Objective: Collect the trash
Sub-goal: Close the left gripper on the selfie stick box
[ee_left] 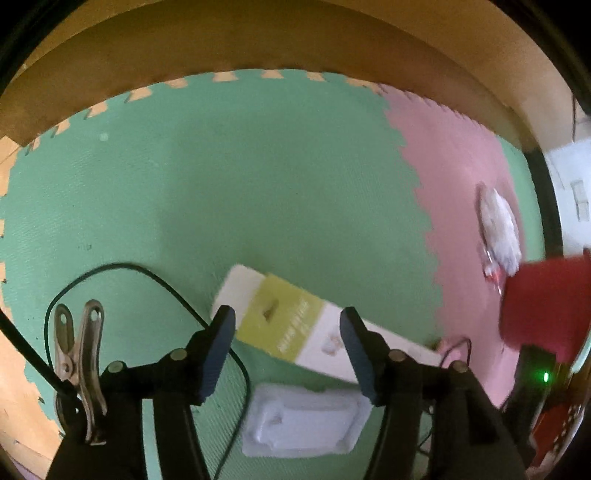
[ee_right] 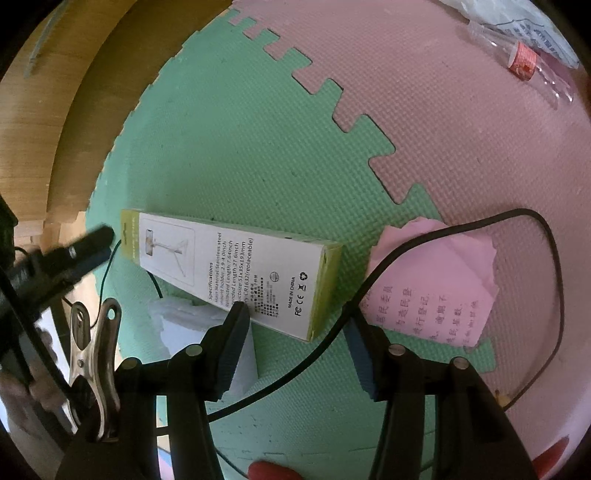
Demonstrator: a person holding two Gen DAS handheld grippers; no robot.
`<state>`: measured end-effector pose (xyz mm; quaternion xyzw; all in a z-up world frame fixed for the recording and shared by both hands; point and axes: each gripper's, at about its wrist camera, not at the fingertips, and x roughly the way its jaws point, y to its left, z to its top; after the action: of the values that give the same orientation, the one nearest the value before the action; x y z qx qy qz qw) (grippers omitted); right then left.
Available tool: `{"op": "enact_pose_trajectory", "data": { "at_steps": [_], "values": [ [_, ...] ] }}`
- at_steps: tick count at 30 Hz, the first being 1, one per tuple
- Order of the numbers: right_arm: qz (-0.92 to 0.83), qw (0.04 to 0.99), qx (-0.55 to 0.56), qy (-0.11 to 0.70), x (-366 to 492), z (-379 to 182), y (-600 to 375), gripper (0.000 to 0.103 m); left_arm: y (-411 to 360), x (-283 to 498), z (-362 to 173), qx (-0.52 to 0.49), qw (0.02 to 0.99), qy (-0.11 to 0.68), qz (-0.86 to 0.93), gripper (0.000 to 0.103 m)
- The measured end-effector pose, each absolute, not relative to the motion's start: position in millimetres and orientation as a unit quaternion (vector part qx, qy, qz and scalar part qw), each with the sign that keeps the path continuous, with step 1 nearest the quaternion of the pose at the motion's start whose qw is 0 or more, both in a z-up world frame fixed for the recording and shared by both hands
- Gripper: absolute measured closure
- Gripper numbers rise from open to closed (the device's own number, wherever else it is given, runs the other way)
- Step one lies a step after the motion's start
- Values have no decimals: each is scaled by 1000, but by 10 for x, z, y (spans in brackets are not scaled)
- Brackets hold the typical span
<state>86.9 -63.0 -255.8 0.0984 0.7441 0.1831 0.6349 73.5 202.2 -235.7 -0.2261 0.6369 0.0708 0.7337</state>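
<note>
A long white and yellow-green box (ee_left: 295,325) (ee_right: 240,273) lies on the green mat, one end resting over a white plastic blister tray (ee_left: 306,421) (ee_right: 184,317). My left gripper (ee_left: 288,328) hovers open above the box, its pads clear of it; it also shows as a blurred dark finger at the left of the right wrist view. My right gripper (ee_right: 297,332) is open above the box's near corner, pads not pressing on it. A pink printed paper (ee_right: 436,284) lies just to the right. A crumpled white bag (ee_left: 498,229) (ee_right: 524,22) lies farther off on the pink mat.
Green mat (ee_left: 258,184) and pink mat (ee_right: 461,129) join in a toothed seam, with a wooden floor and furniture edge (ee_right: 44,110) beyond. A clear tube with a red label (ee_right: 521,61) lies beside the bag. A black cable (ee_right: 480,221) loops over the pink paper. A red object (ee_left: 546,299) sits at the right.
</note>
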Motion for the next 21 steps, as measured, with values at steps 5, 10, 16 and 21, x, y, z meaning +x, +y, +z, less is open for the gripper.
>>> {"op": "enact_pose_trajectory", "data": {
  "at_steps": [5, 10, 16, 21],
  "values": [
    [186, 634, 101, 744, 858, -2555, -702, 49, 1944, 836, -2570, -218, 718, 659, 54, 41],
    [186, 634, 104, 743, 858, -2556, -763, 49, 1782, 845, -2733, -215, 712, 667, 45, 31],
    [190, 640, 99, 738, 859, -2548, -762, 47, 1711, 744, -2839, -243, 705, 666, 22, 28],
    [193, 645, 87, 734, 843, -2513, -731, 47, 1696, 623, -2830, -246, 704, 666, 15, 31]
  ]
}}
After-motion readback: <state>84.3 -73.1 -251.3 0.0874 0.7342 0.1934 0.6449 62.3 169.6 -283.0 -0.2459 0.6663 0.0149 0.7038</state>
